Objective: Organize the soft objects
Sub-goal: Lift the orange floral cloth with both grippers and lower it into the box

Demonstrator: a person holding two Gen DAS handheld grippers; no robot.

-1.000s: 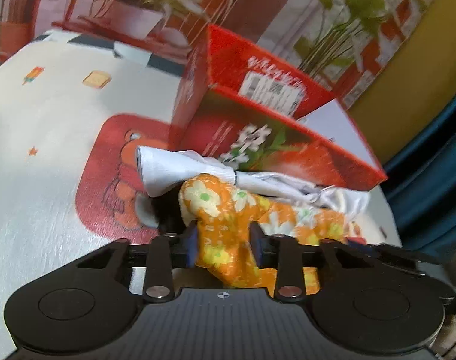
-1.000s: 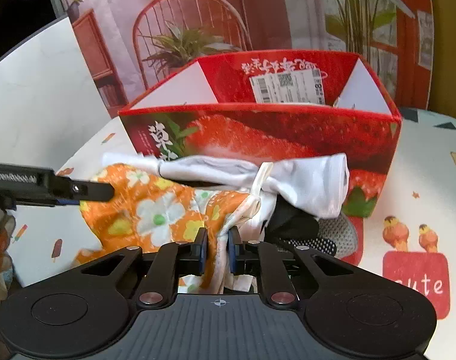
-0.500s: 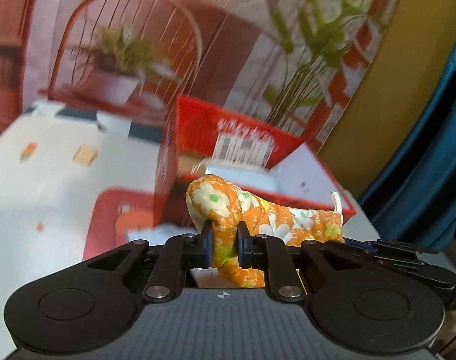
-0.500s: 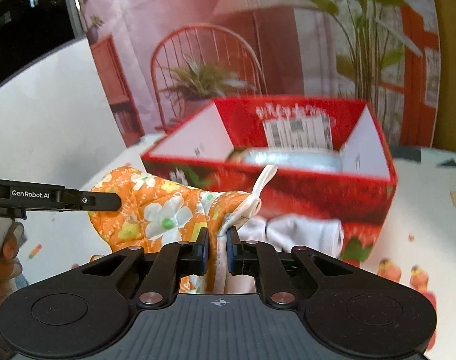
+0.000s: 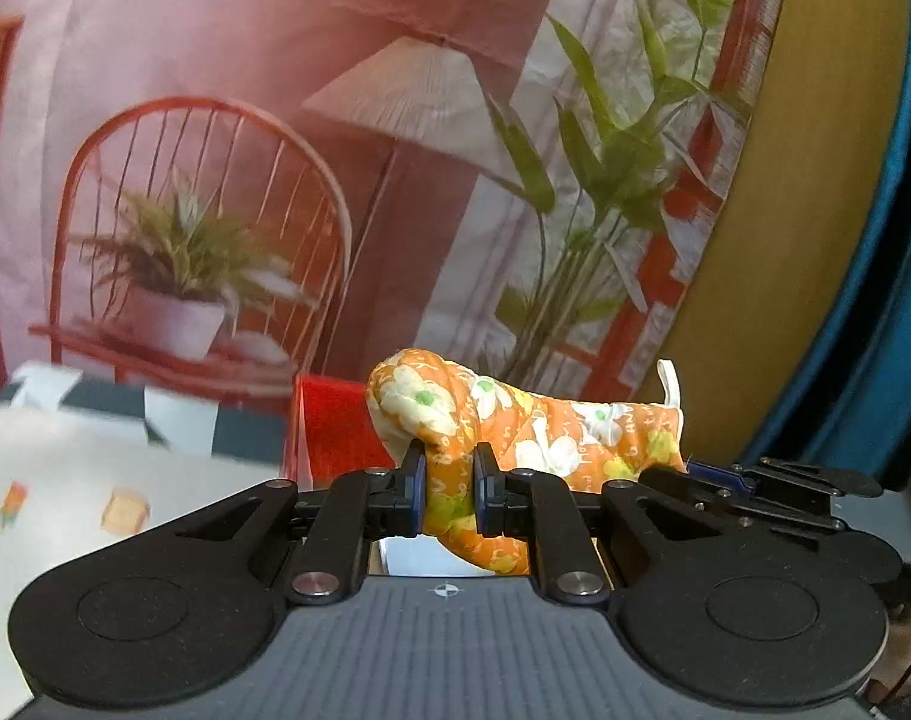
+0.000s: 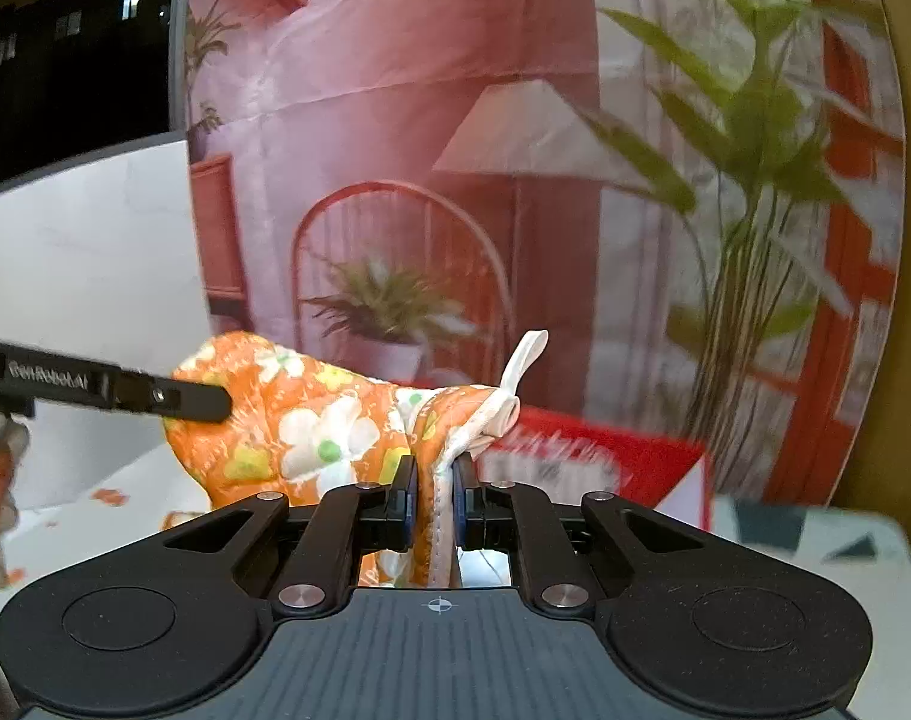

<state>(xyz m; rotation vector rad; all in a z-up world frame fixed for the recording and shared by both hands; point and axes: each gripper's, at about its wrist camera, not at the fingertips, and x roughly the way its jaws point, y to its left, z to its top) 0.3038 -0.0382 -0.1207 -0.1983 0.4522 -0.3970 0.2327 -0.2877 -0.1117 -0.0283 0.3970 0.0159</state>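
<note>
An orange floral oven mitt (image 5: 515, 420) hangs stretched in the air between both grippers. My left gripper (image 5: 446, 489) is shut on its rounded end. My right gripper (image 6: 432, 501) is shut on its cuff edge, beside the white hanging loop (image 6: 518, 372). The mitt also shows in the right wrist view (image 6: 311, 420), with the left gripper's finger (image 6: 173, 399) on its far end. The red strawberry box (image 5: 335, 429) lies below and behind the mitt; only its upper rim shows in the right wrist view (image 6: 605, 450).
The white printed tablecloth (image 5: 65, 480) lies low at the left. A printed backdrop with a chair, lamp and plants (image 5: 395, 180) stands behind the box. A yellow and blue surface (image 5: 815, 240) is at the right. The white cloth is out of view.
Both grippers have lifted the mitt off the table and up above the box. The left gripper closed on it. The white cloth and box front dropped out of view.
</note>
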